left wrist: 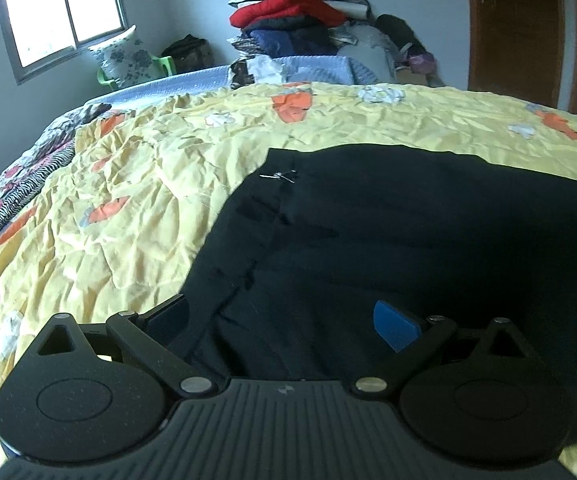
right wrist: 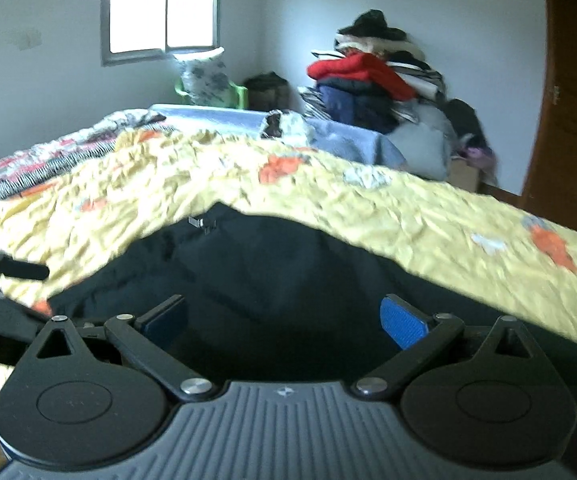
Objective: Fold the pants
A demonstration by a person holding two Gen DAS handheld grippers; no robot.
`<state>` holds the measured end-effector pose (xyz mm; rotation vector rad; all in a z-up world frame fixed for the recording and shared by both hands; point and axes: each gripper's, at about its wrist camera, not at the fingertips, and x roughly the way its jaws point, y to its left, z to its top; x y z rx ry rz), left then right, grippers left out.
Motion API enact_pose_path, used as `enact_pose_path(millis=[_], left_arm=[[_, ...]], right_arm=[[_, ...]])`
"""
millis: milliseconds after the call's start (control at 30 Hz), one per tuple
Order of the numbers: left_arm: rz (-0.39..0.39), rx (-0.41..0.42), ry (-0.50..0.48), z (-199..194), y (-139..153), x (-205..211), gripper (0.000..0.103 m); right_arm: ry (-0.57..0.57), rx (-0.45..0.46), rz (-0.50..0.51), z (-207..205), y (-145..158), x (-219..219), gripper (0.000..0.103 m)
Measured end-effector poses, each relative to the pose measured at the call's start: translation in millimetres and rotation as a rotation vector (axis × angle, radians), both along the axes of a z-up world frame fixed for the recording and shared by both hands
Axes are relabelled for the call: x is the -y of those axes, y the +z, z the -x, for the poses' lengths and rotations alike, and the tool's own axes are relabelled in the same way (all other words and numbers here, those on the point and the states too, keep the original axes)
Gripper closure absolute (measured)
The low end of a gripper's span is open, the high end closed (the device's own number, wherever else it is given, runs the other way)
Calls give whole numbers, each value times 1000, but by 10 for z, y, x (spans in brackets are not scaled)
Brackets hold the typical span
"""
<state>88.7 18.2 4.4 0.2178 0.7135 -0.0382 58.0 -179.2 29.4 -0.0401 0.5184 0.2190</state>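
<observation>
- The left gripper (left wrist: 284, 320) hangs low over the near edge of the black pants (left wrist: 388, 232), its jaws wide and holding nothing.
- The pants lie flat on the yellow bedspread (left wrist: 128, 184), spreading away from both tools; the long axis seems to run sideways (the dark cloth hides the seams).
- The right gripper (right wrist: 284, 320) is also wide and empty, just above the near hem; neither looks clearly nearer.
</observation>
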Motion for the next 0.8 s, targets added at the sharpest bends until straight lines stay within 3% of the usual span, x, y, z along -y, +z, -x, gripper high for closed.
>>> enact_pose_path(millis=[233, 500, 667, 767, 800], left_arm=[[-6, -21, 3, -365, -11, 22, 3], [-48, -54, 18, -833, -113, 62, 10], [-64, -66, 32, -1022, -147, 67, 8], [-79, -82, 39, -1111, -173, 81, 7], [-85, -74, 39, -1128, -175, 89, 9]], right_arm=[[68, -182, -22, -1071, -67, 372, 0], [152, -295, -39, -2028, -544, 572, 0], [207, -346, -75, -2402, -812, 629, 0], [268, -339, -29, -2474, -847, 534, 1], [294, -339, -7, -2474, -844, 483, 8]])
